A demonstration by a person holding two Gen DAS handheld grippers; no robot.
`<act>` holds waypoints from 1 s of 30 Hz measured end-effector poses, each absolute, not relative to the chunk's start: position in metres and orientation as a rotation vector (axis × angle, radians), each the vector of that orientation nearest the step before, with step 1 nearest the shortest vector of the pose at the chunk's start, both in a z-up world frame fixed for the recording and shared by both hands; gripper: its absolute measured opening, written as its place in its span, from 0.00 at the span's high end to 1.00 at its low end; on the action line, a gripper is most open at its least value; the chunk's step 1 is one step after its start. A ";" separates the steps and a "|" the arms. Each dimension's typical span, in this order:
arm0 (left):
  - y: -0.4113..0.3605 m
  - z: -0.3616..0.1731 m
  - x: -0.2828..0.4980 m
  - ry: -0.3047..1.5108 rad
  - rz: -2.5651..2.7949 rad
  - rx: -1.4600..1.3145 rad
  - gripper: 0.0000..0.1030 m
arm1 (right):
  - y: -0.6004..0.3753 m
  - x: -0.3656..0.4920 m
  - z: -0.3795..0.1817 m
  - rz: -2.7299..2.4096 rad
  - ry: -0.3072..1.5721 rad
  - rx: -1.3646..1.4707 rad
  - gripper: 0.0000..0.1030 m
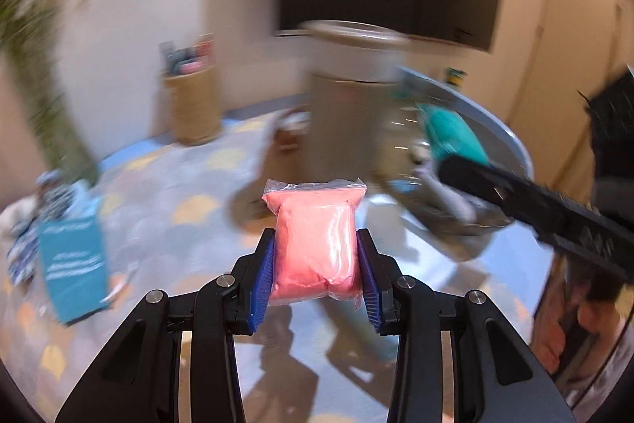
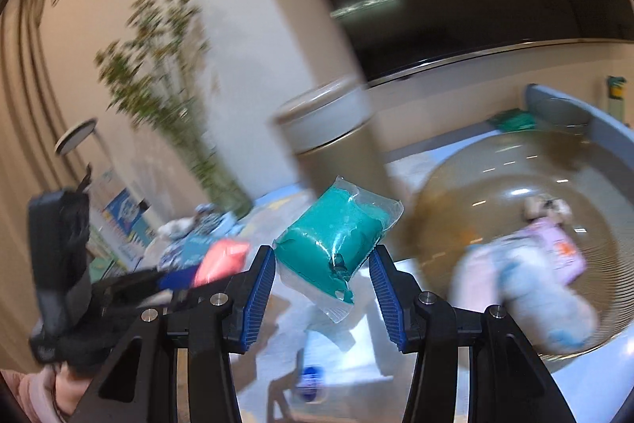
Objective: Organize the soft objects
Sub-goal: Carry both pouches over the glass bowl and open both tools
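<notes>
My left gripper [image 1: 316,237] is shut on a pink soft packet [image 1: 317,260] in clear wrap, its blue pads pressing both sides. My right gripper [image 2: 323,260] is shut on a teal soft packet [image 2: 337,232], also in clear wrap, which hangs tilted between its pads. In the left wrist view the teal packet [image 1: 451,133] shows at the right, at the end of the right gripper's black finger [image 1: 535,209]. In the right wrist view the pink packet [image 2: 222,256] shows at the left. Both views are blurred by motion.
A large round bowl with a blue-grey rim [image 2: 610,129] sits to the right, with a pastel plush toy [image 2: 527,284] inside. A grey cylinder [image 1: 348,74] stands behind, a woven basket [image 1: 194,106] by the wall, a teal box [image 1: 73,264] and patterned cloth at the left.
</notes>
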State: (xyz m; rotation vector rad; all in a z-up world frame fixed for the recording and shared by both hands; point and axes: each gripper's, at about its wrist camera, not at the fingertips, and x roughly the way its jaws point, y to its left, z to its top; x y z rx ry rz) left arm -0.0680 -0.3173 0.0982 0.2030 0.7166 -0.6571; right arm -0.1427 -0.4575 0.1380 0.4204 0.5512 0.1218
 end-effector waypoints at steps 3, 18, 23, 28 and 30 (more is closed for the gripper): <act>-0.351 0.098 -0.074 0.717 -0.715 0.221 0.65 | -0.492 -0.148 0.143 0.062 0.535 0.446 0.53; -0.454 0.099 -0.047 0.690 -0.739 0.224 0.65 | -0.586 -0.112 0.159 -0.086 0.542 0.443 0.53; -0.472 0.093 -0.041 0.712 -0.769 0.227 0.44 | -0.603 -0.092 0.156 -0.093 0.555 0.466 0.46; -0.474 0.086 -0.050 0.722 -0.771 0.248 0.22 | -0.609 -0.090 0.155 -0.117 0.514 0.519 0.00; -0.475 0.087 -0.055 0.722 -0.780 0.254 0.21 | -0.610 -0.091 0.154 -0.115 0.515 0.537 0.00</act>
